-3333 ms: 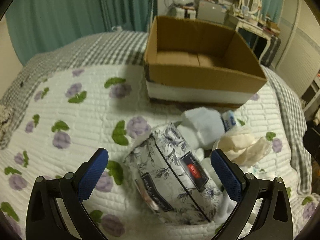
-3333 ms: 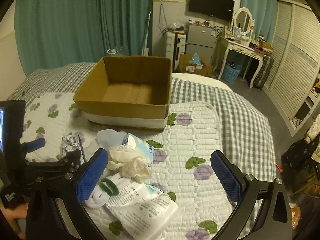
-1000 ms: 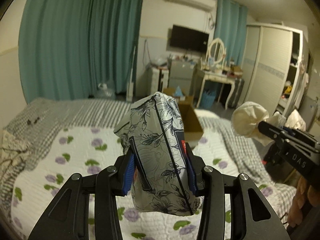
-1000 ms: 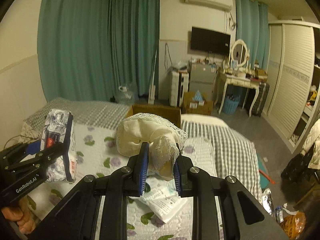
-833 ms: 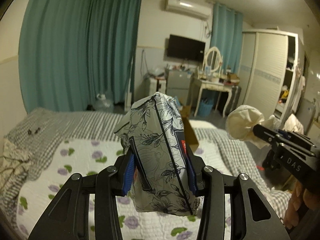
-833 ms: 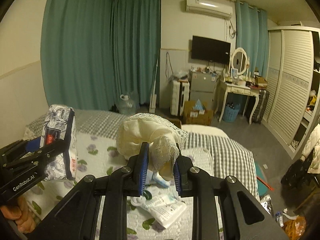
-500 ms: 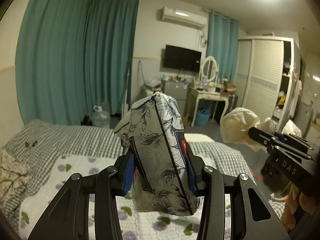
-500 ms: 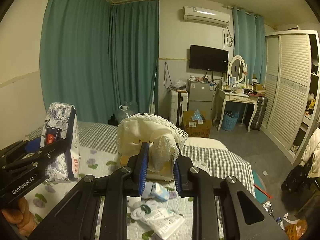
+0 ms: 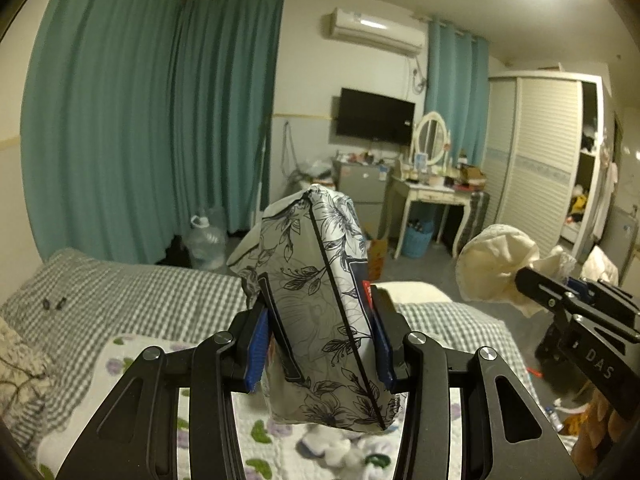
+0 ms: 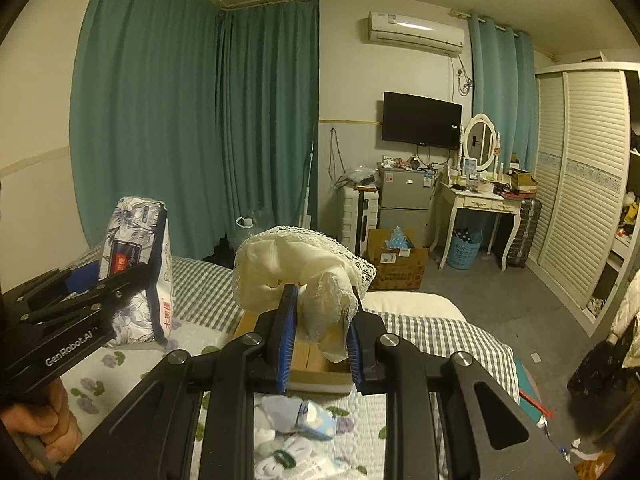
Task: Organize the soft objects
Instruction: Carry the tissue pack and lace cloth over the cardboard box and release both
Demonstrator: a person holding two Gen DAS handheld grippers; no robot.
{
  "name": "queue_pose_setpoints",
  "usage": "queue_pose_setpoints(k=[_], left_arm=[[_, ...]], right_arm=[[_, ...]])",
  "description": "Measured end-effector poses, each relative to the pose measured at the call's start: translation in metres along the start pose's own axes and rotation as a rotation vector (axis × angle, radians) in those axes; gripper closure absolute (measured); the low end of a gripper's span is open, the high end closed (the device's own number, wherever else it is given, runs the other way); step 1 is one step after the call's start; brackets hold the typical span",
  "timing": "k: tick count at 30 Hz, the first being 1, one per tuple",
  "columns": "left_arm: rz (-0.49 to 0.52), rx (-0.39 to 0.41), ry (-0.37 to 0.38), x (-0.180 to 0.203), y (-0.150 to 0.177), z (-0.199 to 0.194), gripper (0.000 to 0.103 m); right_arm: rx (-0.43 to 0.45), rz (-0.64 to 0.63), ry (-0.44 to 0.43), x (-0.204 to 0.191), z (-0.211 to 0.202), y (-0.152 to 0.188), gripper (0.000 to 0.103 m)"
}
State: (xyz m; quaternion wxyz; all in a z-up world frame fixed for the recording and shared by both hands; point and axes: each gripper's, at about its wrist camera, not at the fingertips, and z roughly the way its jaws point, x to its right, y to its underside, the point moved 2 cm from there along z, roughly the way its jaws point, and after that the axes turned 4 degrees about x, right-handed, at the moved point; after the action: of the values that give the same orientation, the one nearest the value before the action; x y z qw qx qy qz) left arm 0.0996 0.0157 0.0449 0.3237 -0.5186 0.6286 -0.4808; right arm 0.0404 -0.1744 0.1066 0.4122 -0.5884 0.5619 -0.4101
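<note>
Both claws are now riding high above the bed (image 10: 440,336), where seconds ago they sat low and wide open; the left claw (image 9: 320,344) is carrying the tissue pack (image 9: 320,300), the right claw (image 10: 320,336) the lace cloth (image 10: 304,272)

**A lived-in bedroom in a home**

This is a bedroom. A bed (image 10: 432,328) with a grey checked cover and a flowered quilt (image 9: 132,356) fills the near part. Long teal curtains (image 10: 192,120) cover 1 wall. An air conditioner (image 10: 416,32) hangs high, and a black television (image 10: 422,126) is fixed below it. Beside it stands a white dressing table (image 10: 476,200) with an oval mirror (image 10: 482,148), full of small things. A small grey fridge (image 10: 404,200) and a white wardrobe (image 10: 580,200) with slatted doors complete the room.
</note>
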Motion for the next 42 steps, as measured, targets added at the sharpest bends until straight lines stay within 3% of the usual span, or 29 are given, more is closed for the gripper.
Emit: queue_pose_setpoints(k=[10, 23, 29, 33, 37, 39, 42], left_arm=[[0.006, -0.082, -0.004, 0.001, 0.008, 0.079, 0.060], [0.023, -0.271, 0.000, 0.011, 0.053, 0.193, 0.060], [0.034, -0.354, 0.010, 0.011, 0.071, 0.229, 0.060], [0.077, -0.366, 0.008, 0.015, 0.076, 0.240, 0.060], [0.051, -0.413, 0.028, 0.013, 0.083, 0.252, 0.058], [0.036, -0.426, 0.028, 0.012, 0.085, 0.254, 0.055], [0.020, -0.429, 0.022, 0.008, 0.084, 0.255, 0.050]], right_arm=[[-0.049, -0.052, -0.012, -0.004, 0.081, 0.012, 0.081], [-0.243, -0.057, -0.043, 0.008, 0.214, 0.069, 0.081], [-0.331, -0.074, -0.053, 0.009, 0.263, 0.102, 0.081], [-0.395, -0.084, -0.056, 0.009, 0.288, 0.123, 0.081], [-0.438, -0.085, -0.057, 0.014, 0.303, 0.138, 0.081], [-0.444, -0.081, -0.054, 0.017, 0.306, 0.142, 0.077], [-0.436, -0.073, -0.054, 0.021, 0.302, 0.143, 0.057]])
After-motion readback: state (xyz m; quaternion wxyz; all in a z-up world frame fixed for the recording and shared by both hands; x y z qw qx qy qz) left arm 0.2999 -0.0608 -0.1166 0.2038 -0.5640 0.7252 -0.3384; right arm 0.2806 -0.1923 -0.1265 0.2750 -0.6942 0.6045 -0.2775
